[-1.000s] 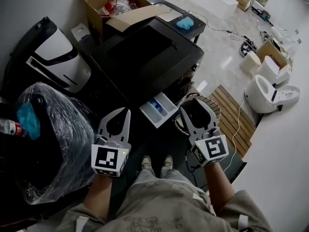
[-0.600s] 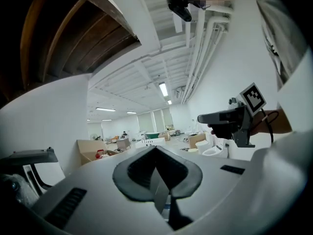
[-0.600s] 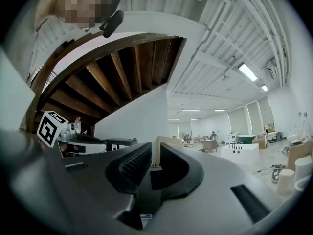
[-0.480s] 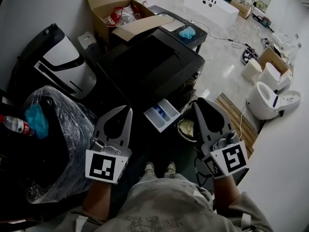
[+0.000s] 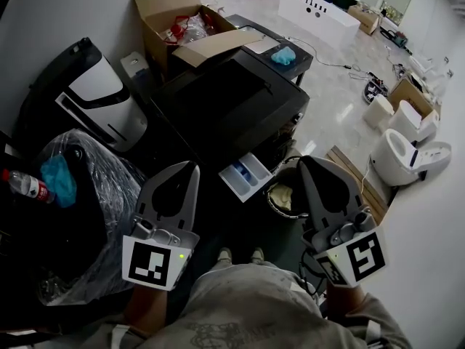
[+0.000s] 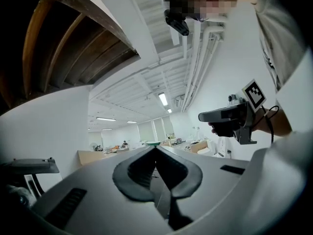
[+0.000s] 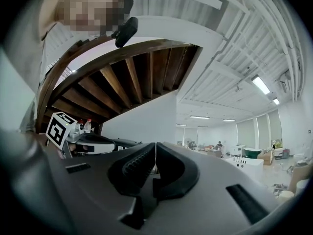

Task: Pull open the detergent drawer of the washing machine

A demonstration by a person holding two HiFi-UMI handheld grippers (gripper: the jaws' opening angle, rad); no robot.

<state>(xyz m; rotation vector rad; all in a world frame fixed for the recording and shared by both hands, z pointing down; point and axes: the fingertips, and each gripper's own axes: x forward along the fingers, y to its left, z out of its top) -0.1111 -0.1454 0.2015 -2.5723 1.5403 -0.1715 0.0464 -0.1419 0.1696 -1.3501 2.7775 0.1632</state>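
The black washing machine (image 5: 225,97) stands in the middle of the head view. Its white detergent drawer (image 5: 245,177) sticks out from the front, pulled open, with a blue insert inside. My left gripper (image 5: 192,165) hangs above and left of the drawer, shut and empty. My right gripper (image 5: 304,161) hangs to the drawer's right, also shut with nothing in it. Neither touches the drawer. In the left gripper view the jaws (image 6: 155,149) meet against the open room, and the right gripper (image 6: 220,116) shows beside them. The right gripper view shows its own jaws (image 7: 155,146) pressed together.
An open cardboard box (image 5: 171,13) and a blue cloth (image 5: 283,55) lie behind the washer. A plastic-wrapped machine (image 5: 80,195) and a bottle (image 5: 25,186) are at the left. A round basket (image 5: 283,193), a wooden pallet (image 5: 356,173) and white toilets (image 5: 407,151) are at the right.
Both grippers have risen toward the camera and drawn back from the washer. The right jaws, open a second ago, have closed. The drawer stays pulled out.
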